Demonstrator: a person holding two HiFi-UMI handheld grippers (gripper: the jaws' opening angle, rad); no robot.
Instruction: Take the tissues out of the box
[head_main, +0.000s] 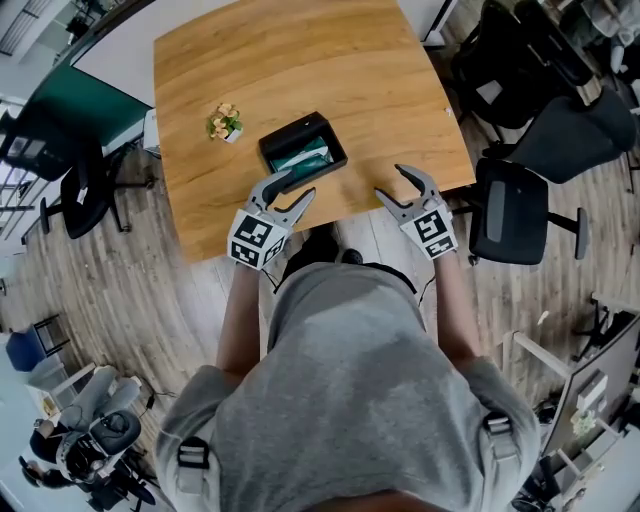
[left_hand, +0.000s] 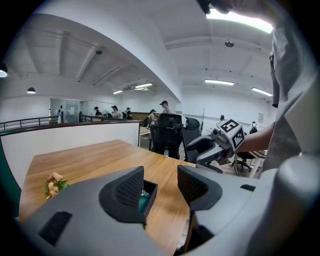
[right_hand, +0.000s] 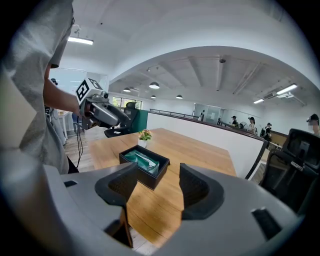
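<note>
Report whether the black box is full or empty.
Not empty: a green tissue pack lies inside the black box. The left gripper and right gripper are open beside it, holding nothing.

No words, numbers or brand names can be read anywhere.

Tissues (head_main: 301, 156) lie in the box (head_main: 326, 133) on the table (head_main: 300, 60), with the plant (head_main: 225, 123) at its left. My left gripper (head_main: 298, 186) is just before the box, my right gripper (head_main: 390, 181) farther right.

Light-brown wooden table (head_main: 300, 60), rounded corners, grain visible. Two items rest directly on it: an open black rectangular box (head_main: 292, 128); a small potted flowering plant (head_main: 225, 122) near the box's left side, not touching.
</note>
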